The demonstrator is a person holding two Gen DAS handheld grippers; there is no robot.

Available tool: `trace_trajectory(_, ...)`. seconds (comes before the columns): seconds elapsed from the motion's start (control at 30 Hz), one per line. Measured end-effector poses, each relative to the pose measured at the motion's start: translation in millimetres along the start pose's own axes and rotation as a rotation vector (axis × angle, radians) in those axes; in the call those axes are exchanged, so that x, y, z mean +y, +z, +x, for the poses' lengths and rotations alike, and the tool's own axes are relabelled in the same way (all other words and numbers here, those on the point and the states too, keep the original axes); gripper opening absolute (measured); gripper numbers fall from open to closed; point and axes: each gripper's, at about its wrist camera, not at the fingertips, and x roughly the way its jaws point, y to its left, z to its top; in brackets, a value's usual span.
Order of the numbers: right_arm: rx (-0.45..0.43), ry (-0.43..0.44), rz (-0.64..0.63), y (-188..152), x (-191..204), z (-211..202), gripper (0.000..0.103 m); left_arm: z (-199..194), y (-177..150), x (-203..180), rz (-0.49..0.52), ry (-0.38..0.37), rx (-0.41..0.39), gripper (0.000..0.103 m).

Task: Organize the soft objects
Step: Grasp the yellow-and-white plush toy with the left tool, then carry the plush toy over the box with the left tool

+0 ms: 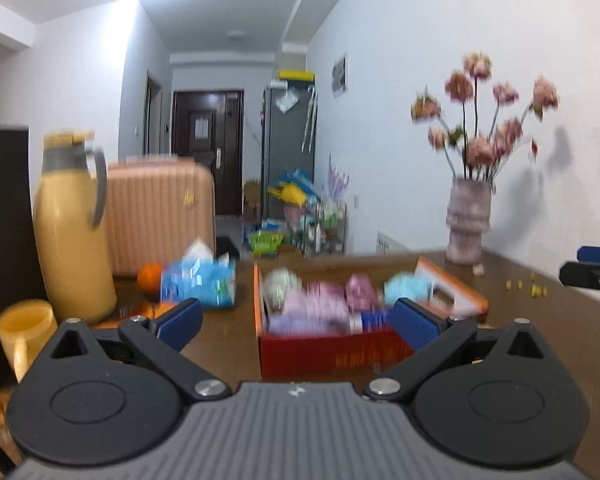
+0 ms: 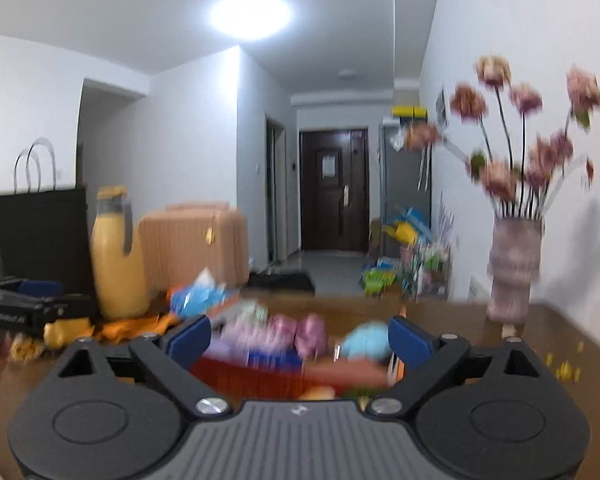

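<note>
left gripper [image 1: 296, 322]: wide, holds nothing | right gripper [image 2: 299, 340]: wide, holds nothing | soft pink and blue toys [image 1: 320, 304]: in red cardboard box [image 1: 332, 354] | tip: go slow, pinch one softly

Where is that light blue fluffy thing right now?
The light blue soft toy lies inside the red box at its right end, beside the pink soft items, in the middle of the left wrist view.

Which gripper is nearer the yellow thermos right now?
Left. The left gripper sits beside the yellow thermos, which looms large at that view's left. The right gripper is farther over, toward the flower vase.
</note>
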Motion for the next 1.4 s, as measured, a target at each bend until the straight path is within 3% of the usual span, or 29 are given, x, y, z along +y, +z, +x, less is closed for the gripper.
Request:
trace_trajectory(0.17,0.12,-0.036,-0.005,-50.4,-1.5,13.0,0.096,21.8,-36.7,-22.3,0.078,-0.077,0.089,0.103)
trace_trajectory(0.27,0.176,-0.031,0.022,-67.5,-5.7,34.6,0.094,41.8,-45.1,-36.8,0.12,-0.088,0.106,0.103)
trace_trajectory(0.4,0.245,-0.038,0.048,-78.7,-11.0,68.1,0.089,66.0,-47.7,-44.2,0.105,-0.109,0.147,0.103)
trace_trajectory(0.43,0.263,-0.036,0.054,-80.7,-12.8,75.9,0.086,70.5,-48.3,-45.6,0.104,-0.114,0.152,0.103)
trace_trajectory(0.47,0.282,-0.034,0.058,-83.3,-13.9,82.7,0.074,75.2,-49.0,-47.1,0.106,-0.118,0.154,0.103)
trace_trajectory(0.57,0.31,-0.025,0.028,-90.2,-12.9,92.3,0.054,88.4,-51.3,-50.7,0.107,-0.121,0.163,0.103)
trace_trajectory(0.67,0.299,0.111,-0.002,-92.1,-5.0,82.1,0.049,103.1,-58.9,-52.0,0.083,-0.125,0.194,0.103)
trace_trajectory(0.8,0.33,0.293,-0.071,-92.2,8.8,67.3,0.048,114.5,-65.5,-51.6,0.054,-0.181,0.236,0.103)
trace_trajectory(0.9,0.316,0.206,-0.01,-88.7,-8.0,59.6,0.065,115.3,-68.0,-51.3,0.053,-0.226,0.229,0.103)
trace_trajectory(0.97,0.285,0.157,0.082,-86.5,-26.7,54.4,0.066,118.8,-69.8,-52.8,0.061,-0.246,0.242,0.103)
trace_trajectory(1.07,0.266,0.208,0.245,-85.8,-44.0,54.4,0.066,121.4,-71.1,-48.5,0.006,-0.314,0.266,0.088)
trace_trajectory(1.13,0.265,0.226,0.286,-88.0,-44.4,59.8,0.066,123.8,-73.2,-48.7,-0.015,-0.354,0.299,0.076)
trace_trajectory(1.17,0.276,0.209,0.292,-88.8,-42.8,64.9,0.066,124.6,-74.0,-49.8,-0.017,-0.367,0.312,0.073)
trace_trajectory(1.23,0.298,0.166,0.301,-91.7,-41.1,76.3,0.066,124.2,-74.9,-50.6,-0.017,-0.392,0.318,0.057)
trace_trajectory(1.3,0.327,0.144,0.331,-95.0,-42.0,85.4,0.061,123.3,-75.4,-51.2,-0.016,-0.395,0.317,0.053)
trace_trajectory(1.37,0.323,0.181,0.37,-100.3,-41.7,89.3,0.048,122.8,-75.5,-50.3,-0.019,-0.385,0.314,0.052)
trace_trajectory(1.4,0.321,0.18,0.374,-101.2,-40.2,88.5,0.048,122.6,-75.4,-49.7,-0.019,-0.382,0.313,0.052)
